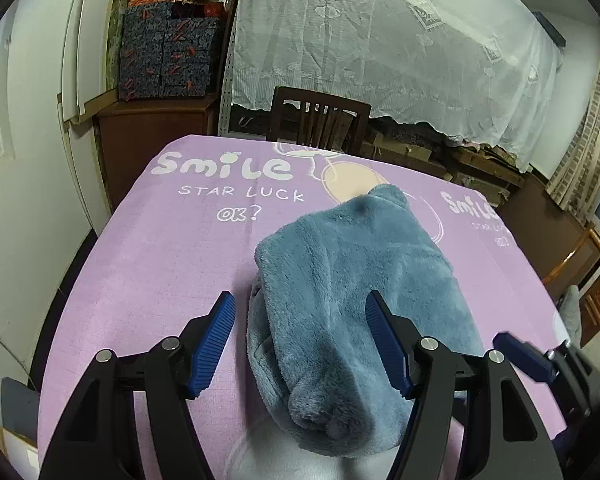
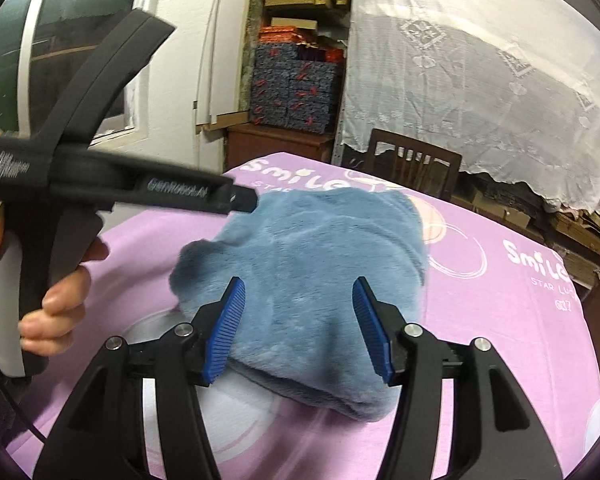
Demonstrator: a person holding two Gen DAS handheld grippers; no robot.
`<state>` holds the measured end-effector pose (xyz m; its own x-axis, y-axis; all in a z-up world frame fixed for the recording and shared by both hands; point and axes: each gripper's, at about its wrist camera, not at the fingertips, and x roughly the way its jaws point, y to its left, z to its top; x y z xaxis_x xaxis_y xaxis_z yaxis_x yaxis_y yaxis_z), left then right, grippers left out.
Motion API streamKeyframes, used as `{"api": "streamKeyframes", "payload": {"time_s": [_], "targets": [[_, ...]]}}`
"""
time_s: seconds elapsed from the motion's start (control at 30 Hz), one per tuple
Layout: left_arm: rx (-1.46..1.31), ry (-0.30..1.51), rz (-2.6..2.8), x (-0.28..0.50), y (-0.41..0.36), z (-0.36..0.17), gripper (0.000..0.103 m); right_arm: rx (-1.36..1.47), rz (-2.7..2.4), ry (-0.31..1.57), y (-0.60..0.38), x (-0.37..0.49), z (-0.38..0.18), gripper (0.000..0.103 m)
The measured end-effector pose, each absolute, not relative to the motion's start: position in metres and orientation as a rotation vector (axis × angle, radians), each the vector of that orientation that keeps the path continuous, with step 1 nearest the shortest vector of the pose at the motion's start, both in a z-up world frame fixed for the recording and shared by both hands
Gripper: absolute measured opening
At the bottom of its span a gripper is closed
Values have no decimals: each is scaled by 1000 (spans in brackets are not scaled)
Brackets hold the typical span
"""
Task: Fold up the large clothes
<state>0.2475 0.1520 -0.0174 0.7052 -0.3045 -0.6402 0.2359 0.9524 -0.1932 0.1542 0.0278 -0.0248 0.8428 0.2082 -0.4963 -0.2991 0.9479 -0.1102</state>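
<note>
On lilac printed tablecloth [image 1: 148,264]: folded blue plush fleece garment [image 1: 340,280], compact bundle, mid-table. Left gripper [image 1: 300,320] and right gripper [image 2: 298,312] wide apart, empty, hovering. Advise pressing flat, squaring edges.

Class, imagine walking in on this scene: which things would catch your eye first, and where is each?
A fluffy blue garment, folded into a thick bundle, lies in the middle of the lilac "Smile" cloth covering the table. Both grippers, the left gripper and right gripper, are open just in front of it, blue pads apart. Behind the table stands a dark wooden chair under a white lace curtain.
</note>
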Motion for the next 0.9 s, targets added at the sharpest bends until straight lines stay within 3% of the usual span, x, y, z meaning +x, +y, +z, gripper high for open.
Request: {"api": "streamKeyframes", "payload": {"time_s": [0.13,0.3,0.47,0.67,0.9], "targets": [[-73,727,-295,244,147,-19,68,-162,252,500,21,156,-22,54],[-44,740,-295,239,139,-25,69,-143,242,516,17,160,-22,41],[11,798,-286,237,130,-44,70,-136,230,532,13,163,-27,39],[71,887,-267,245,117,-81,83,-112,230,669,6,189,-57,37],[30,908,-277,249,126,-87,89,-175,207,676,14,189,-65,38]]}}
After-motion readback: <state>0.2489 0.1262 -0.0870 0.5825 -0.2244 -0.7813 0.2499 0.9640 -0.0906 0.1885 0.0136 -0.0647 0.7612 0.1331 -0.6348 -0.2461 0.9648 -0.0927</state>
